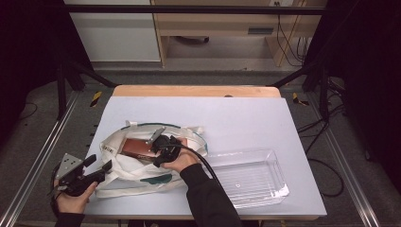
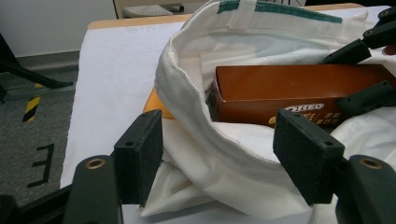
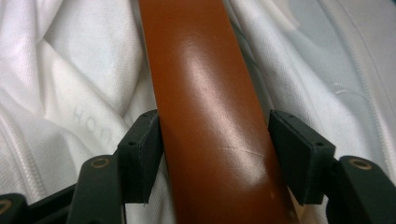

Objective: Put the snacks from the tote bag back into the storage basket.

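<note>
A white tote bag (image 1: 124,176) with green trim lies open on the pale table (image 1: 236,116). Inside it rests a brown Oreo box (image 1: 136,147). My right gripper (image 1: 152,148) reaches into the bag from the right, its jaws pressed on both long sides of the box (image 3: 205,107). At the bag's left rim, my left gripper (image 1: 99,164) stands open. In the left gripper view the bag's rim (image 2: 187,88) curves between its pads (image 2: 140,158) without being pinched. That view also has the box (image 2: 289,88) and the right gripper (image 2: 362,72) straddling it.
A clear plastic tray (image 1: 279,189) sits to the right of the bag, near the table's front right corner. A wooden strip (image 1: 194,91) runs along the table's far edge. Metal rails and black frame legs flank the table.
</note>
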`<state>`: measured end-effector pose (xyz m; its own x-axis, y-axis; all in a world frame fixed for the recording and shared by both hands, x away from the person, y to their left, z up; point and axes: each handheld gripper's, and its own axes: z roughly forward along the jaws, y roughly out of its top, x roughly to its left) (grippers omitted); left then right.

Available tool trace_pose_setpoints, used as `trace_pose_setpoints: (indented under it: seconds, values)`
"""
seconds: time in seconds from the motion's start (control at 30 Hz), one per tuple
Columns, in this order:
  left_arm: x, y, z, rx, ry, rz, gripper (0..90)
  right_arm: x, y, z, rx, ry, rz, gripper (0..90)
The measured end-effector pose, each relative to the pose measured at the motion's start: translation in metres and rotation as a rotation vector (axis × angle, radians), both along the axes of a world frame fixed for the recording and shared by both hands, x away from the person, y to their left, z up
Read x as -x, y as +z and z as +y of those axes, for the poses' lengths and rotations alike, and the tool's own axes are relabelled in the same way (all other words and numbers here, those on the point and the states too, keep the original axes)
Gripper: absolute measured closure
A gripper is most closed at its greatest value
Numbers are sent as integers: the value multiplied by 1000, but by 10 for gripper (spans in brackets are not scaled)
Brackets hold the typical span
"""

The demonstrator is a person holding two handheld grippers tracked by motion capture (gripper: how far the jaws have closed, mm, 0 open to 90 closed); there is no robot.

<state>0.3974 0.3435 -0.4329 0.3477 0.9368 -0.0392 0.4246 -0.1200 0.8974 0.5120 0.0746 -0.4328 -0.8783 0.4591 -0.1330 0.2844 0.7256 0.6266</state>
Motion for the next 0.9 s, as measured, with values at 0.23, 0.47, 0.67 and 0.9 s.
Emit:
trace_pose_setpoints:
  seconds: [0.23,0.47,0.67,0.9]
  values:
    - [-2,-2,-2,-7,-13,10,340,7,18,-2,-80,5,20,415]
    - [-1,-2,-2,-6,-9,4,341,12,30,5,-76,-23,24,423]
    - [0,-1,-1,-5,-9,-5,342,16,36,7,-95,-66,85,433]
    - [2,1,-2,-1,-6,-16,340,25,12,1,-127,-110,78,426]
